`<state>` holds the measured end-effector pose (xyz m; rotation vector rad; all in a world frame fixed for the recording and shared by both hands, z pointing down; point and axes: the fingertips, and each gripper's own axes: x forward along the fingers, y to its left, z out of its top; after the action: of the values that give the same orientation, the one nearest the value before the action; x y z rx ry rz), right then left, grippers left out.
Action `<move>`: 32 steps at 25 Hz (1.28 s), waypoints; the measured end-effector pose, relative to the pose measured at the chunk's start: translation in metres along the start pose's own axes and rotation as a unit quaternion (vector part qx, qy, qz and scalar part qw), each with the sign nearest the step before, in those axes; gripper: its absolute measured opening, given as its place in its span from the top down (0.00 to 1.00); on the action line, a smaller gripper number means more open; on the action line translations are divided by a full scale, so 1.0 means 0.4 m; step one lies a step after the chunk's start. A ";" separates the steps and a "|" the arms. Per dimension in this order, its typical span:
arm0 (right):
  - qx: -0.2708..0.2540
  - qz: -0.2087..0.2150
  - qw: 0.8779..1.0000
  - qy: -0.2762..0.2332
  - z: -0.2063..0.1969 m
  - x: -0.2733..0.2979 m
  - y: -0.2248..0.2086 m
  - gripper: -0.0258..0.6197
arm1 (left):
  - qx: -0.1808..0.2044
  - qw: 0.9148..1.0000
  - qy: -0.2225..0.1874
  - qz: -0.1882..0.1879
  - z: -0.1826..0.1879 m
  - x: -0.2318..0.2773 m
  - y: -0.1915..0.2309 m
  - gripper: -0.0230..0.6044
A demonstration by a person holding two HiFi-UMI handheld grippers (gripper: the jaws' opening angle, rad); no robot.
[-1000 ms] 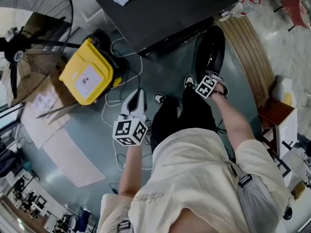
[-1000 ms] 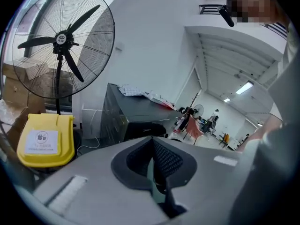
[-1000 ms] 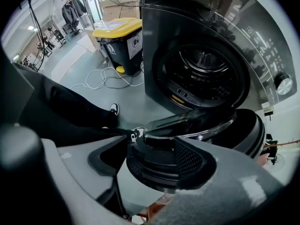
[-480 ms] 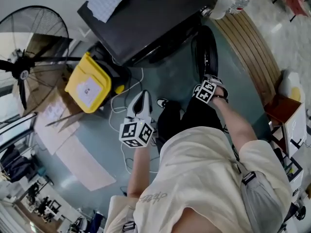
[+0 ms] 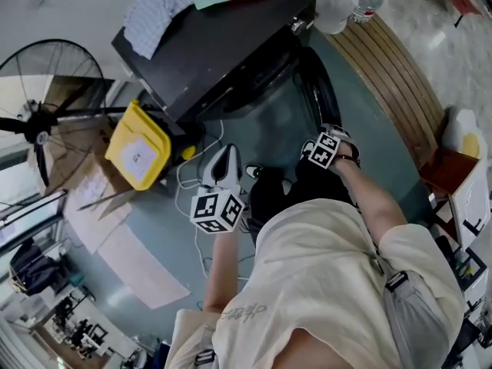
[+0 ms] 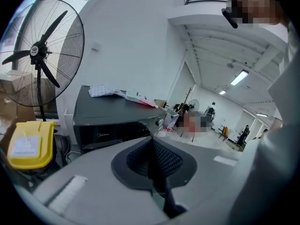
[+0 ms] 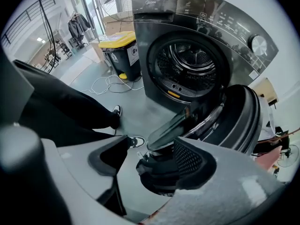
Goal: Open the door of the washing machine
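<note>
Hardly anything has shifted this last second: the door point(image 7: 239, 121) stands wide off the front of the washing machine point(image 7: 159, 22), its rim between the spread jaws of my right tongs point(image 7: 154, 158), seemingly unclamped. Pulling further could strain the hinge; a slip lets it swing back. My left tongs point(image 6: 152, 158), pressed together and empty, face the machine's top.

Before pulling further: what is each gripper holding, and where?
Right gripper has the rim of the washing machine door between its jaws; a firm clamp cannot be told. Left gripper is shut, empty.
</note>
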<state>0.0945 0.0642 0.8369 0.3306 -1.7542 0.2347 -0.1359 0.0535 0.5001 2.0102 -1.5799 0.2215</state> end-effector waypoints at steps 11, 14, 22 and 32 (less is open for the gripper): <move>0.060 0.011 0.998 -0.015 -0.078 -0.015 -0.078 0.48 | 0.015 1.000 0.020 -0.014 -0.003 0.091 -0.092 0.93; 0.080 0.005 0.997 -0.015 -0.095 -0.027 -0.109 0.48 | 0.018 0.999 0.028 -0.029 0.004 0.123 -0.105 0.93; 0.142 -0.004 0.990 0.015 -0.154 -0.038 -0.179 0.48 | 0.040 0.994 0.051 -0.085 0.030 0.233 -0.106 0.93; 0.186 -0.006 0.981 0.061 -0.177 -0.042 -0.283 0.48 | 0.070 0.985 0.064 -0.142 0.089 0.356 -0.080 0.93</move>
<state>0.2020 -0.0167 0.8326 0.5839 -1.5831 0.5656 -0.0722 -0.0800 0.5254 2.2520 -1.2121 0.3511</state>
